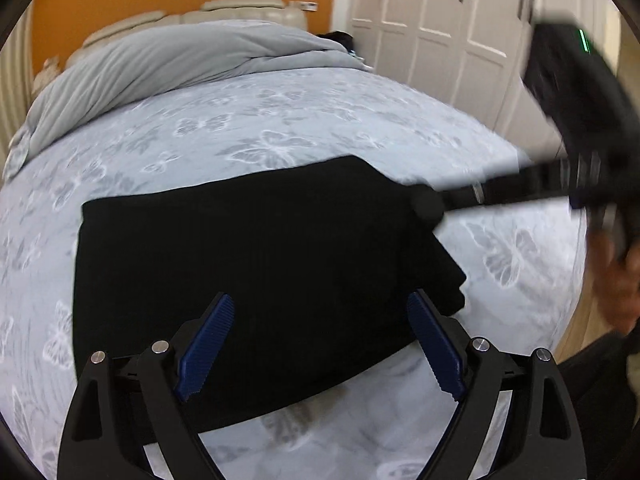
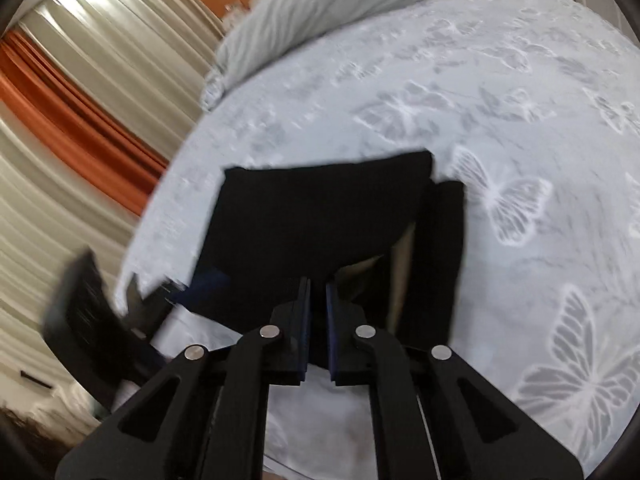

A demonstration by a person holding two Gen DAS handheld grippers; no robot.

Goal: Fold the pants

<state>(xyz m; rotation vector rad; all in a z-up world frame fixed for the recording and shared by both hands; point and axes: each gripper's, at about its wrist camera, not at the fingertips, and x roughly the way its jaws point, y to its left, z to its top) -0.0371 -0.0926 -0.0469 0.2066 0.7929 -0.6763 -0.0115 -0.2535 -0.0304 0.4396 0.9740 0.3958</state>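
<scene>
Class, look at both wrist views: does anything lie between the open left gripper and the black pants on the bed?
Nothing visible does. The left gripper hangs open directly over the near edge of the black pants on the butterfly bedspread. The right gripper appears shut on the pants' edge.

Soft, even daylight fills my views; fisheye bends the edges into dark rims. Motion blur smears my right gripper [image 1: 560, 192] and the curtains [image 2: 60, 128].
</scene>
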